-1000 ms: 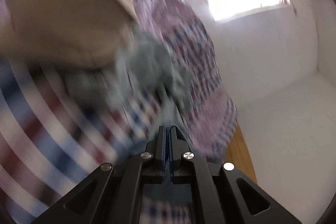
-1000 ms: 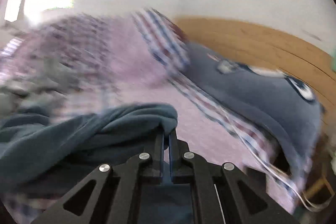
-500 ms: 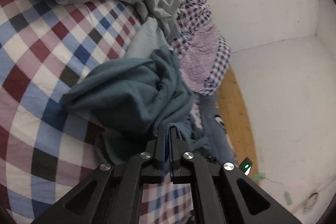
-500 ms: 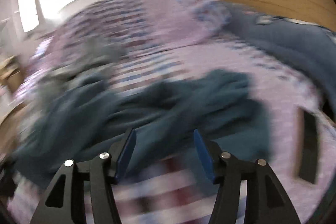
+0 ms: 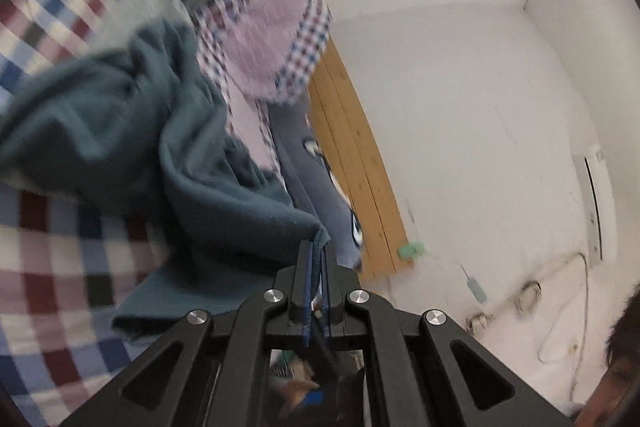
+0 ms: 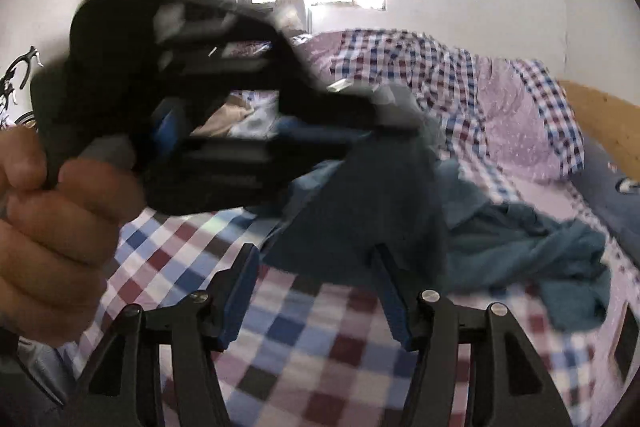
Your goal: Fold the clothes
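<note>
Left tongs (image 5: 316, 259) clamped on edge of teal garment (image 5: 120, 131), lifted off checked bed (image 6: 304, 339). Right tongs (image 6: 316, 291) apart, empty, just below hanging garment.

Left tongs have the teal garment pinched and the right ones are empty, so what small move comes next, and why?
Probably bring the open right tongs onto a free edge of the teal garment. The left tongs hold only one corner, and the rest lies bunched on the checked bedsheet, so it cannot be spread.

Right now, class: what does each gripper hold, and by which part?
The left gripper pinches the teal garment by a bunched edge. The right gripper is open, holding nothing.
</note>
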The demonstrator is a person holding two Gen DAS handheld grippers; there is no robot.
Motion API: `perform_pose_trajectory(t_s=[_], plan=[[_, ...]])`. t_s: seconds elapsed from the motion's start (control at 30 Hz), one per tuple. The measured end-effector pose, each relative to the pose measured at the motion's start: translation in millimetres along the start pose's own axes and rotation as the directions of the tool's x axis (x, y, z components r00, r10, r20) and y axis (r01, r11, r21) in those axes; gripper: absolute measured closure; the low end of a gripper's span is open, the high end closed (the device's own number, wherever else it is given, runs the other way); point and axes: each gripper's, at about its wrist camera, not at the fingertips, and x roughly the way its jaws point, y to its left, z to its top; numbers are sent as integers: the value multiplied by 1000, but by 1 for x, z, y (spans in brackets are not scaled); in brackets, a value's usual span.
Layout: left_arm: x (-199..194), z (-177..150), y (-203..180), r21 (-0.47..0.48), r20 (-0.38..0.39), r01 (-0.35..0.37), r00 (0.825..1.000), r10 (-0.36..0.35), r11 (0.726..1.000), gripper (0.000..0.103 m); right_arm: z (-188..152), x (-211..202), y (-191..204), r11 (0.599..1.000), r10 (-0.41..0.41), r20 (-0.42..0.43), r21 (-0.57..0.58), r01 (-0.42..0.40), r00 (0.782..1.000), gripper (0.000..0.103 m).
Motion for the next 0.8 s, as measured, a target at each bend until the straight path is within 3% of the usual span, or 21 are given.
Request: perform_pose_trajectory(t_s=[0.07,0.2,0.37,0.43,0.5,0.57,0.6,0.7,0.8], plan=[[6,-3,-3,11,-42,-9,999,10,1000,102,-4,3,3,998,-46,-26,36,47,999,42],[22,-10,-4,22,-138,-56,989,58,998,102,-7,-3,-5,982,-64,-45,177,71,997,42],[33,-17,-3,39,-223,-106,968,112,994,102,-13,-4,-21,938,-29,-94,342,60,995,42],[34,-20,-6,58,-239,-113,963,124,992,102,-14,1,-24,930,-38,-124,359,81,991,42],[32,-25,-9,85,-244,-117,960,135,989,102,-14,4,-27,932,-65,-154,345,115,986,49],[29,-29,-8,98,-245,-110,961,131,989,102,-15,5,-33,933,-85,-182,331,143,980,89],[32,-29,-7,100,-241,-104,962,125,990,102,-16,4,-36,935,-95,-202,317,156,975,98],[34,-26,-8,95,-221,-80,970,100,992,102,-19,-6,-46,948,-126,-224,258,183,966,100],[32,-22,-7,85,-199,-64,977,79,994,102,-16,-25,-58,969,-190,-227,112,219,955,101]])
